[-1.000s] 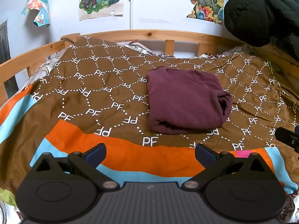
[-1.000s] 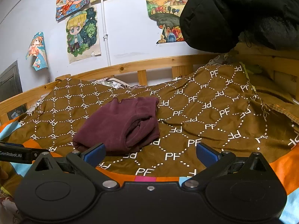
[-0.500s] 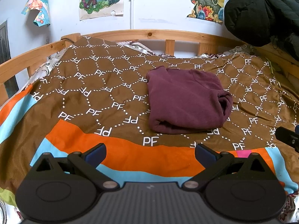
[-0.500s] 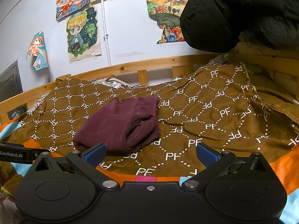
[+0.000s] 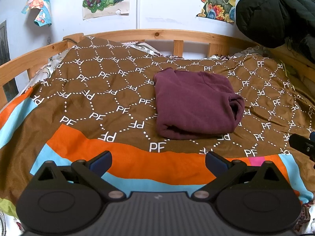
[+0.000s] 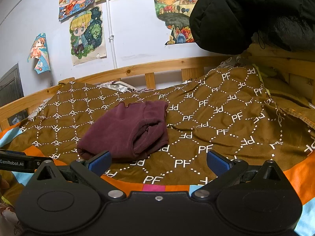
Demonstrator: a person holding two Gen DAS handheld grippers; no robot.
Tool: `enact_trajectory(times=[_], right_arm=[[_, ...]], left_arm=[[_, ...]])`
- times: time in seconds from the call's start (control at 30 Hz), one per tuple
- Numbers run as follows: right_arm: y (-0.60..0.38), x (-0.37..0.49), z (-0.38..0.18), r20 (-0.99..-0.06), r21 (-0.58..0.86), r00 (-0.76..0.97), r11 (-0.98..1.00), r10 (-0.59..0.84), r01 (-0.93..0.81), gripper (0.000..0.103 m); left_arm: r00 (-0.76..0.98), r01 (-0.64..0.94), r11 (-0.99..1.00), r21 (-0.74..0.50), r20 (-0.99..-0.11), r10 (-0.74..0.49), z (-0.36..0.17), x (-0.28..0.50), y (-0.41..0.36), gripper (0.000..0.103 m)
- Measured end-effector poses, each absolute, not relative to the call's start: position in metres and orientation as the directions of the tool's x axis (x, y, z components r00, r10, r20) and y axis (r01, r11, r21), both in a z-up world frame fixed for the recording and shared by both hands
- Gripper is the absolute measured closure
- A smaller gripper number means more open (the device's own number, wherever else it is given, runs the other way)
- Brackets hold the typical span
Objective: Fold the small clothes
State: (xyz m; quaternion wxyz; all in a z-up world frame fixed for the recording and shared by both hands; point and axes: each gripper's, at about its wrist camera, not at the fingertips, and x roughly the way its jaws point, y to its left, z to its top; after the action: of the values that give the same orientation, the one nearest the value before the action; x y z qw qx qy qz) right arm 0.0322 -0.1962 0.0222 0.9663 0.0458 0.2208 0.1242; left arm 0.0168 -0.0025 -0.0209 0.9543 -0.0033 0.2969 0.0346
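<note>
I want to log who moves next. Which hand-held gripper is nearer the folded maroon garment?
Right, judging by view. The right hand-held gripper sits just short of the maroon garment, its left fingertip overlapping the near edge. The left hand-held gripper hangs further back over the orange stripe.

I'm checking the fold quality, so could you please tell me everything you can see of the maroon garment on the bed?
The maroon garment is a soft, fleecy-looking piece folded into a compact, roughly square bundle. Its top is fairly smooth; the right-hand edge shows rolled, stacked layers, and the near edge bulges slightly. It lies flat on the brown patterned bedspread, mid-bed. Nothing else touches it: the left gripper and right gripper are both open, short of it.
</note>
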Motion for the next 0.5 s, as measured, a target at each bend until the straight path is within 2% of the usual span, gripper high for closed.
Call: enact_trajectory(times=[0.5], right_arm=[[-0.1943, 0.0311, 0.0190, -0.421, 0.141, 0.868, 0.964, 0.263, -0.224, 0.001]], left_arm=[[0.801, -0.091, 0.995, 0.036, -0.592, 0.095, -0.0224, 0.0181, -0.0020, 0.000]])
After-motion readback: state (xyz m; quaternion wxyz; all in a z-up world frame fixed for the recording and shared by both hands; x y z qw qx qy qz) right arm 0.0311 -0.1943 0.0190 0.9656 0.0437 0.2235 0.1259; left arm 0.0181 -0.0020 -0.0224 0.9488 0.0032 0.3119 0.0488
